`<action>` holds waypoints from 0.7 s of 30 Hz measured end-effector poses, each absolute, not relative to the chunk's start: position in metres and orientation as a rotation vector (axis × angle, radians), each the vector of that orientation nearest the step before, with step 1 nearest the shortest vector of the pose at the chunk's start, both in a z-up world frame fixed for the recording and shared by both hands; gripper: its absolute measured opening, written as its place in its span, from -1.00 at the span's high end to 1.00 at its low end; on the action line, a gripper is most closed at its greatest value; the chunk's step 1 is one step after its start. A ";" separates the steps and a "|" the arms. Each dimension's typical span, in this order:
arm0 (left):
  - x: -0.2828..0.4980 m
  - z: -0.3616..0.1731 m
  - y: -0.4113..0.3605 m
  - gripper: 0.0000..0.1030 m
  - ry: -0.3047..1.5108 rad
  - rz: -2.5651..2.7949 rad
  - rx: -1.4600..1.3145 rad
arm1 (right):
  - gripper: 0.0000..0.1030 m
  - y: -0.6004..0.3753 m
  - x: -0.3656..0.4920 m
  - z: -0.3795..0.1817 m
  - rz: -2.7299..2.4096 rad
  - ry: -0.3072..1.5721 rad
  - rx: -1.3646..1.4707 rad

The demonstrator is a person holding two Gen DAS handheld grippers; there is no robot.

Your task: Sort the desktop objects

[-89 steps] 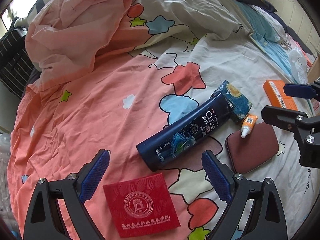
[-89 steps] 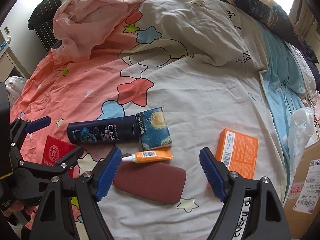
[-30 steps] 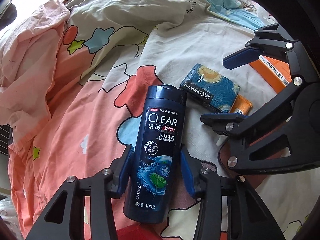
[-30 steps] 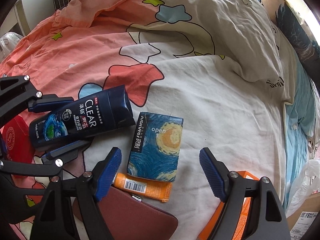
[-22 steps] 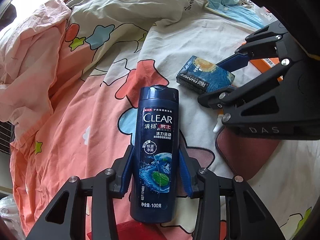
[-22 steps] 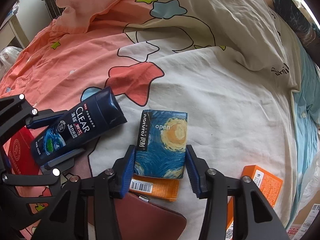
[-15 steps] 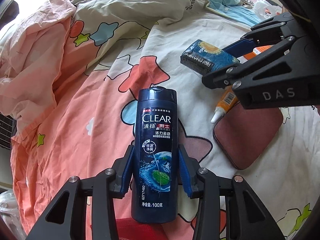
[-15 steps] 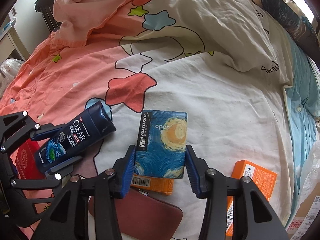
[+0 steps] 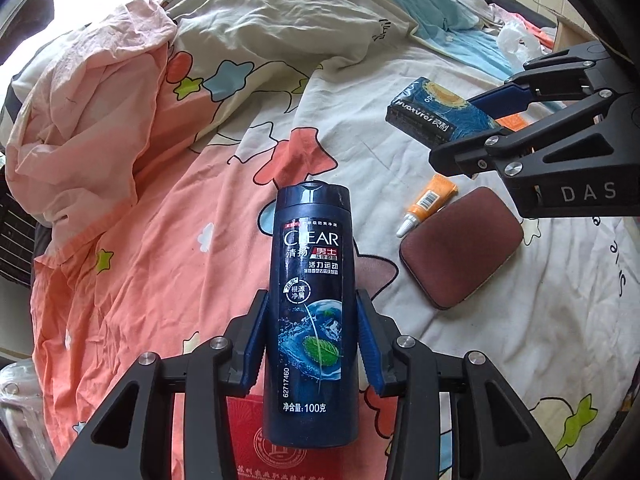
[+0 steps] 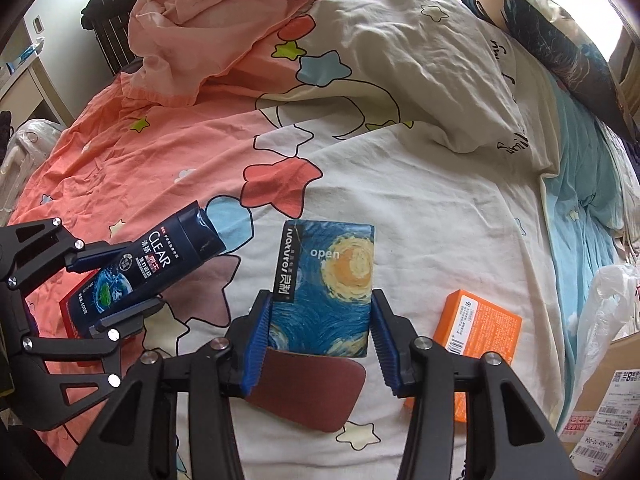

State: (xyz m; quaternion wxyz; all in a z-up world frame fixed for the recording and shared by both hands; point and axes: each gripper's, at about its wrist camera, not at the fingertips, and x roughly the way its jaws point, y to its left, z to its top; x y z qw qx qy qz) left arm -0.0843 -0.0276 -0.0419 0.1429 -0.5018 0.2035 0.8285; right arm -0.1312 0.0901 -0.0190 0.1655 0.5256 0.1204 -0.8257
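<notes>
My left gripper [image 9: 310, 322] is shut on a dark blue CLEAR shampoo bottle [image 9: 310, 304], held above the bed with its cap pointing away. In the right wrist view that bottle [image 10: 144, 272] hangs at the left in the left gripper [image 10: 116, 286]. My right gripper [image 10: 320, 320] is shut on a blue starry-night tissue pack [image 10: 324, 286], lifted off the bedding. From the left wrist view the pack [image 9: 438, 114] sits at the upper right between the right gripper's fingers [image 9: 500, 102]. An orange tube [image 9: 426, 204] and a maroon case [image 9: 460, 252] lie on the quilt below.
A red booklet [image 9: 272, 444] lies under the bottle. An orange box [image 10: 476, 330] rests right of the tissue pack, with a cardboard box [image 10: 604, 404] and a plastic bag [image 10: 604, 308] at the bed's right edge. A bunched pink blanket [image 10: 224, 12] and a dark pillow [image 10: 560, 36] fill the far side.
The right gripper closed on the tissue pack and lifted it off the quilt. The left gripper rose with the shampoo bottle, so the bedding looks farther away.
</notes>
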 end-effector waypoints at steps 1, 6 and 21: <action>-0.081 -0.039 -0.027 0.19 0.587 2.386 -1.449 | 0.14 0.092 -0.128 -0.015 -2.356 0.341 1.499; -0.062 -0.021 -0.023 0.19 0.590 2.383 -1.442 | 0.14 0.100 -0.111 0.002 -2.371 0.325 1.513; -0.007 0.041 0.010 0.19 0.599 2.368 -1.423 | 0.14 0.125 -0.040 0.063 -2.409 0.323 1.516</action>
